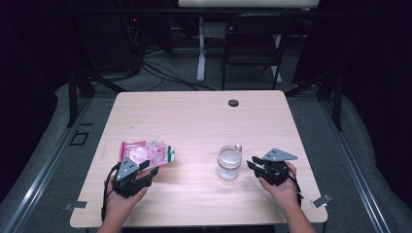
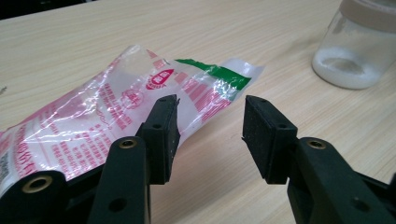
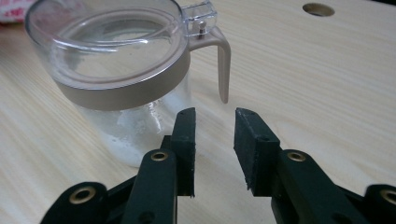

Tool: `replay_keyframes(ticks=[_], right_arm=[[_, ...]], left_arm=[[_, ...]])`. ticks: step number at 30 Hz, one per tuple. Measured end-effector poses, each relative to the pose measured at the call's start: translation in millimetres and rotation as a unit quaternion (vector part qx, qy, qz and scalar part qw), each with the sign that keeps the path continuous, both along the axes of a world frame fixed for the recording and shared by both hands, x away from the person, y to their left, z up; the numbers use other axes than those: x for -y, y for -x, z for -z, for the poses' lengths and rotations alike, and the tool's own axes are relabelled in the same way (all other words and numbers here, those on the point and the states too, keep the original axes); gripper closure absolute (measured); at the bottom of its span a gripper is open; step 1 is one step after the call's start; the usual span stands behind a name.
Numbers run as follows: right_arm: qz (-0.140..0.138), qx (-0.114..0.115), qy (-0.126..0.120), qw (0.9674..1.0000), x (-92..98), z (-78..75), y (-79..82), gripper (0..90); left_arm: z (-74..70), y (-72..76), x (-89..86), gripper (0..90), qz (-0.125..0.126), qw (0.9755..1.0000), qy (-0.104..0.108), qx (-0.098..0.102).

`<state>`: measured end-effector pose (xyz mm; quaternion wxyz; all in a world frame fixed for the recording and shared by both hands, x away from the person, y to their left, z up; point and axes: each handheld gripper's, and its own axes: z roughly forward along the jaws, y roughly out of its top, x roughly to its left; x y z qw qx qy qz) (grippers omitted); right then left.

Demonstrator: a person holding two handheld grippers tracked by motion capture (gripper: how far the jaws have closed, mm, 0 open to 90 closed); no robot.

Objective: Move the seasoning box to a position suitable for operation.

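Dim room, perhaps folding chair [image 1: 254,41]

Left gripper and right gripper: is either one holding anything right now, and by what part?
Nothing is held. The left gripper stands open beside the plastic bag, with bare table between its jaws. The right gripper stands open short of the glass jar.

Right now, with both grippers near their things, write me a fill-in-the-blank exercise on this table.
1. The plastic bag lies in front of the ____ gripper.
2. The glass jar holds a layer of ____ powder.
3. The right gripper has its jaws ____, gripping nothing.
4. The strip along the bag's end is ____.

Missing words: left; white; open; green
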<state>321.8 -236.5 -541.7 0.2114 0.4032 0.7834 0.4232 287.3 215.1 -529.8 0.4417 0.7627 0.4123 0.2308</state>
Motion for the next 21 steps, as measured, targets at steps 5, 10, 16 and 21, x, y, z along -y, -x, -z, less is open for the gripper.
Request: replay_keyframes(ticks=[5, 10, 16, 21], right_arm=[[-0.016, 0.005, 0.014, 0.9998, -6.4, 4.8, -9.3, 68.5], [-0.005, -0.008, -0.008, 0.9999, -2.0, 8.9, -21.8, 69.5], [-0.01, -0.016, -0.012, 0.9998, -2.7, 12.0, -35.4, 70.3], [-0.021, -0.018, 0.007, 0.9996, -9.9, 15.6, -43.8, 70.3]], left_arm=[[-0.6, 3.7, -8.5, 54.1, -0.024, 0.9997, 0.008, -0.001], [0.2, 7.0, -17.6, 55.3, -0.029, 0.9992, 0.025, -0.007], [-0.6, 14.3, -26.9, 56.2, -0.043, 0.9986, 0.03, -0.001], [-1.4, 18.4, -32.6, 58.4, -0.054, 0.998, 0.034, -0.002]])
